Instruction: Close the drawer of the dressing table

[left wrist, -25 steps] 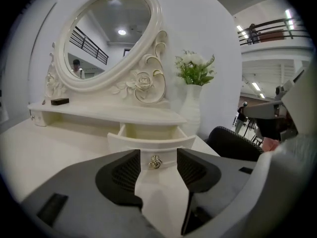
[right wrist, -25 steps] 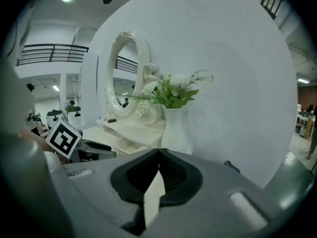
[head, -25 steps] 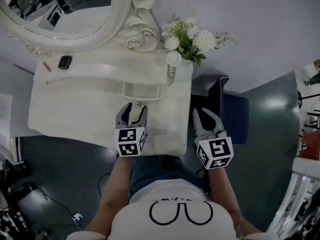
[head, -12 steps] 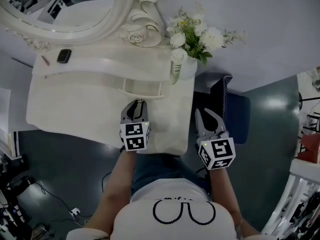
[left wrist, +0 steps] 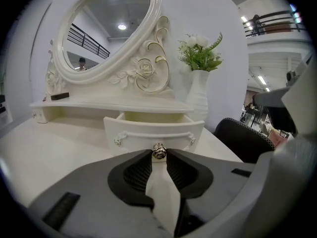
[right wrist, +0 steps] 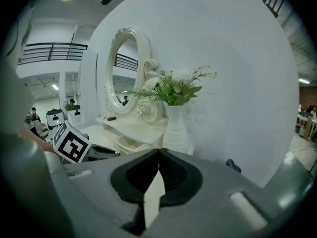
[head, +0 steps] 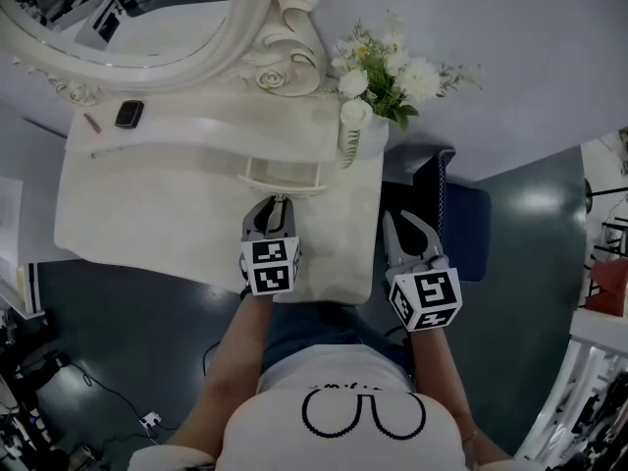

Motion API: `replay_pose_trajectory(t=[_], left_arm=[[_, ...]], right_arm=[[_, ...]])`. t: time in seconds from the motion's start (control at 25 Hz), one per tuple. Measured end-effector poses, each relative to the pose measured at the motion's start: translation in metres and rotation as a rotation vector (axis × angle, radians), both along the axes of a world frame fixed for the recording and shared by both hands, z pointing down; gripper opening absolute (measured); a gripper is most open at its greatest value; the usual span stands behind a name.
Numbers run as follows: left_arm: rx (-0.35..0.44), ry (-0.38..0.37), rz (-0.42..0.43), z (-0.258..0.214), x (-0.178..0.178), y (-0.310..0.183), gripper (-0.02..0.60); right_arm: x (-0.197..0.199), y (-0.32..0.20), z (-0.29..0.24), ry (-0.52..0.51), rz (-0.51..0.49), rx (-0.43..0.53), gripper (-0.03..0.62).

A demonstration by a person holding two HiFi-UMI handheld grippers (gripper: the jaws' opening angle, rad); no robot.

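The cream dressing table (head: 147, 204) has a small drawer (head: 283, 177) pulled out under its shelf. In the left gripper view the drawer front (left wrist: 153, 130) faces me with a little metal knob (left wrist: 158, 151) at its middle. My left gripper (head: 272, 204) (left wrist: 158, 152) is at that knob; its jaws are closing and both tips touch the knob's sides. My right gripper (head: 402, 226) (right wrist: 158, 152) hangs shut and empty off the table's right edge, beside the left one.
A white vase of flowers (head: 351, 130) stands just right of the drawer. An oval carved mirror (head: 147, 27) rises behind the shelf, and a small black object (head: 129, 114) lies at its left. A dark chair (head: 456, 229) sits right of the table.
The left gripper's jaws have narrowed from wide open to close round the drawer knob. The right gripper has stayed where it was.
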State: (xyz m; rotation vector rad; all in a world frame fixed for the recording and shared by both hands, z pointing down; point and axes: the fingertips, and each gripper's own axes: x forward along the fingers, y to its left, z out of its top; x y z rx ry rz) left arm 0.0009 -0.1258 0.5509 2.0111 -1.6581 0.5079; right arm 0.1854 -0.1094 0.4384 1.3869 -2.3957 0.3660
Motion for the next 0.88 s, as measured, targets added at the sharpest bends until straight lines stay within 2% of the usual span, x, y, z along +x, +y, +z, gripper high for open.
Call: replay_pose_trajectory(t=[0.88], left_arm=[[-0.011,0.028,-0.012,0.004,0.006,-0.05,0.091]], right_arm=[[0.011,-0.004,0.0,0.004,0.045,-0.011,-0.003]])
